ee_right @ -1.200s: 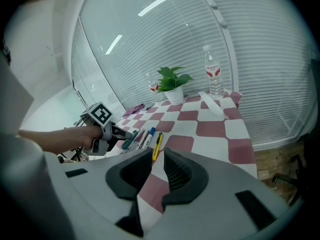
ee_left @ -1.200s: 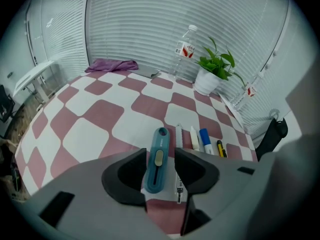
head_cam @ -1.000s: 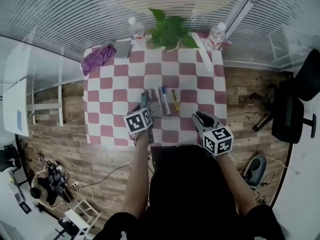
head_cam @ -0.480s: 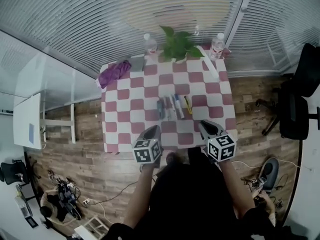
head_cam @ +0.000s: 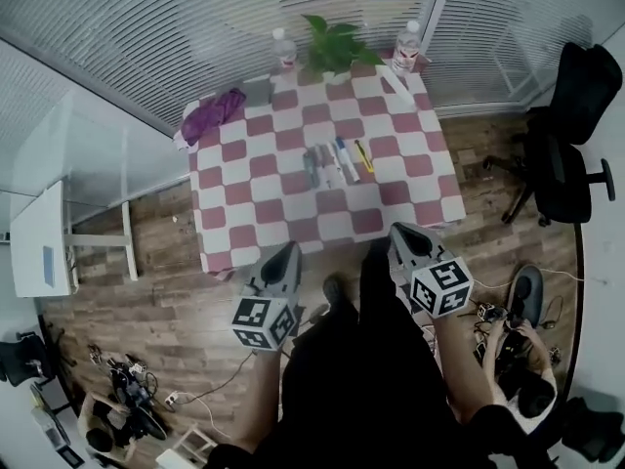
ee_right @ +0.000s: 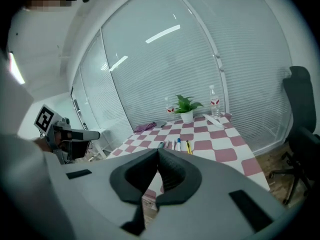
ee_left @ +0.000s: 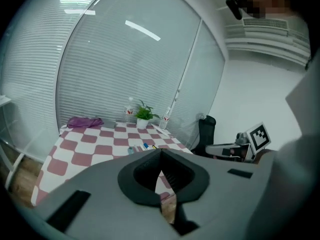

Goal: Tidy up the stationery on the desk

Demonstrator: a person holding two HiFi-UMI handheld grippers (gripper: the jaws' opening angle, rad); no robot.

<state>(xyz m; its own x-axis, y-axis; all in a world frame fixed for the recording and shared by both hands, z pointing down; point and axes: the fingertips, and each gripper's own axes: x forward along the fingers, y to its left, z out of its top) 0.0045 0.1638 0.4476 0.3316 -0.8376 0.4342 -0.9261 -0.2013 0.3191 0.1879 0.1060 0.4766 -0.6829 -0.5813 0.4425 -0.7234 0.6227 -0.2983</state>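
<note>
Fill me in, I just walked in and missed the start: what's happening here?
A person stands off the near edge of the checkered table with a gripper in each hand. The left gripper and right gripper are both shut, empty, and over the floor, short of the table. The pens lie in a row mid-table, untouched. A plant, two bottles and a purple cloth sit along the far edge.

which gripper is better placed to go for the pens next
Right, probably: the right gripper sits at the near edge of the table, nearer the pens; the left gripper hangs farther back over the floor.
</note>
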